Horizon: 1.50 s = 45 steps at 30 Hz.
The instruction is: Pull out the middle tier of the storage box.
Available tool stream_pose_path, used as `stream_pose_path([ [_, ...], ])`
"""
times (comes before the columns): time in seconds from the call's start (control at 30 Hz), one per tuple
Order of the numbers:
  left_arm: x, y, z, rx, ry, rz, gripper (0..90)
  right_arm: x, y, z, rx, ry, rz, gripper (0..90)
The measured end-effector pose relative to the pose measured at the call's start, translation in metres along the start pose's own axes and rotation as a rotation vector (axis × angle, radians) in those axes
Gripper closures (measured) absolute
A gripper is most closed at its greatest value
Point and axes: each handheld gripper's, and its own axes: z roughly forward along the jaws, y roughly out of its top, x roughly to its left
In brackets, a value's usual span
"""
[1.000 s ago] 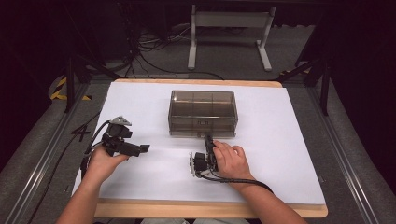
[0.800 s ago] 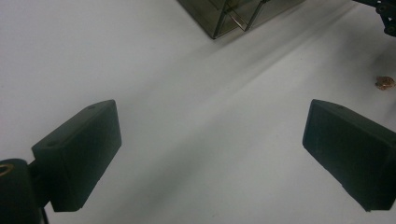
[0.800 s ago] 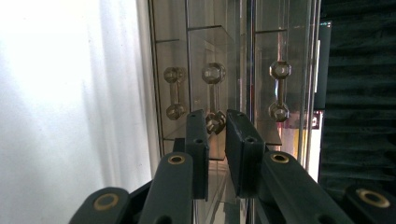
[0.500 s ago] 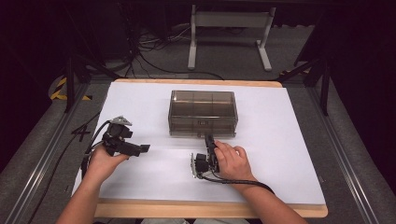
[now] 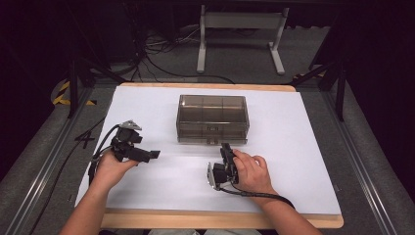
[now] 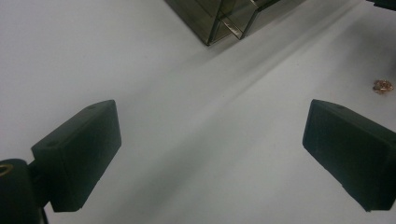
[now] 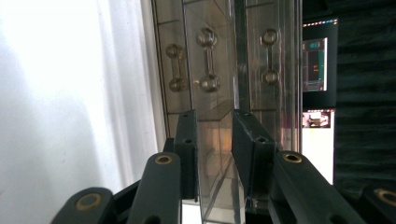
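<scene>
So far the right gripper [image 5: 226, 148] has its jaws closed on the smoky drawer box's [image 5: 213, 119] drawer handle [image 7: 215, 154], drawer barely drawn, while the left gripper [image 5: 152, 154] waits with jaws wide apart, empty.

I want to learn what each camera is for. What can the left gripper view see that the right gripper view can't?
Left gripper view: the left gripper with its jaws wide apart over the white table, and a small coppery thing lying off to one side. Right gripper view: the right gripper closed on the clear handle of the smoky clear box, and a lit screen far behind. Both: that box and the white table.
</scene>
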Motion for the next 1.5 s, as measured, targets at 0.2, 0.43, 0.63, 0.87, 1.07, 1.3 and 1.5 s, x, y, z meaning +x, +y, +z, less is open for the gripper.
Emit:
stream_pose_path([
  [0.2,0.001,0.001,0.002,0.005,-0.007,0.005,5.1,-0.003,-0.01,-0.003,0.006,0.03,0.024,71.2],
  [0.43,0.0,0.002,0.002,0.001,-0.007,-0.001,5.1,-0.011,-0.024,-0.01,-0.016,0.08,0.084,73.0],
  [0.63,0.0,0.001,0.002,0.002,-0.009,0.0,5.1,-0.019,-0.041,-0.015,-0.041,0.129,0.179,72.5],
  [0.87,0.001,0.002,0.003,0.007,-0.01,0.004,5.0,-0.029,-0.055,-0.019,-0.075,0.175,0.269,70.9],
  [1.07,0.001,0.002,0.003,0.003,-0.013,0.0,5.0,-0.037,-0.065,-0.02,-0.104,0.226,0.346,70.9],
  [1.3,-0.001,0.001,0.001,-0.008,-0.02,0.012,4.9,-0.046,-0.08,-0.017,-0.154,0.308,0.482,69.1],
  [1.5,0.0,0.0,0.0,-0.014,-0.028,0.017,4.9,-0.051,-0.09,-0.014,-0.18,0.371,0.551,67.2],
])
